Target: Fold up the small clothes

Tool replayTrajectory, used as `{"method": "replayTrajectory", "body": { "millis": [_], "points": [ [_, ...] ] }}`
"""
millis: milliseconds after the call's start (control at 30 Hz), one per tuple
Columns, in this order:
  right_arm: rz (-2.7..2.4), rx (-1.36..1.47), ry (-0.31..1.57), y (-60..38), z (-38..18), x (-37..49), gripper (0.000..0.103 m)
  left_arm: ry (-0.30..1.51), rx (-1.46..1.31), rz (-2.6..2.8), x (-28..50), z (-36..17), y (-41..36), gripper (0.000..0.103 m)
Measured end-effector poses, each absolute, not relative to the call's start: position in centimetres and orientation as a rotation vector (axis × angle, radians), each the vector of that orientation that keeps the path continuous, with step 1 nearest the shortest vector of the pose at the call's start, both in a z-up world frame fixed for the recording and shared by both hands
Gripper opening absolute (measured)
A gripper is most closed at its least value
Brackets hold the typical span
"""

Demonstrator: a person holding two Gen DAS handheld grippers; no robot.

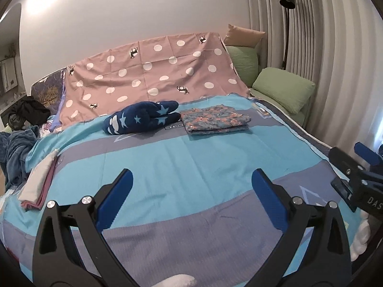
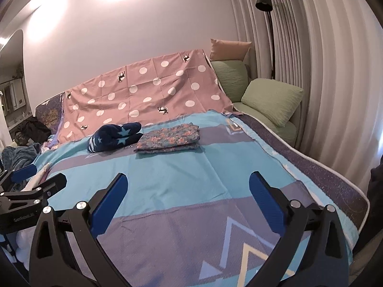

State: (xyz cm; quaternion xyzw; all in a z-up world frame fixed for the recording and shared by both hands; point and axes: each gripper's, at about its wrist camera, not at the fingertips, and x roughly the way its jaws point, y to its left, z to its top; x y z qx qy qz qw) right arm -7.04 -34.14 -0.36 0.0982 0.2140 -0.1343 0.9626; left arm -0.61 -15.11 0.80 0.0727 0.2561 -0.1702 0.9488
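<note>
Both empty and spread wide, left gripper (image 1: 191, 179) and right gripper (image 2: 188, 183); ahead, well apart, star-printed navy fleece garment (image 1: 141, 119) lying crosswise, nearer the left.

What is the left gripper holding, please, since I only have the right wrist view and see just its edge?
Observer: Nothing. The left gripper is wide open above the blue bedspread, with only bare cloth between its fingers.
Operator: Thank you. Is anything lying behind it that I cannot make out?
Observer: Yes, a folded white and pink stack lies flat at the bed's left edge.
Operator: And anything right under that gripper?
Observer: A rounded white thing shows at the very bottom of the left wrist view. I cannot tell what it is.
</note>
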Motion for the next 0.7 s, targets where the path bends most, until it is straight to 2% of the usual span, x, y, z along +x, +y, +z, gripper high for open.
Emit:
{"method": "replayTrajectory", "body": {
  "millis": [700],
  "points": [
    [-0.286,0.189,0.471,-33.9,-0.8,-7.8,0.101,0.542,0.161,-0.394,-2.3,0.1,-15.9,0.101]
  ]
}}
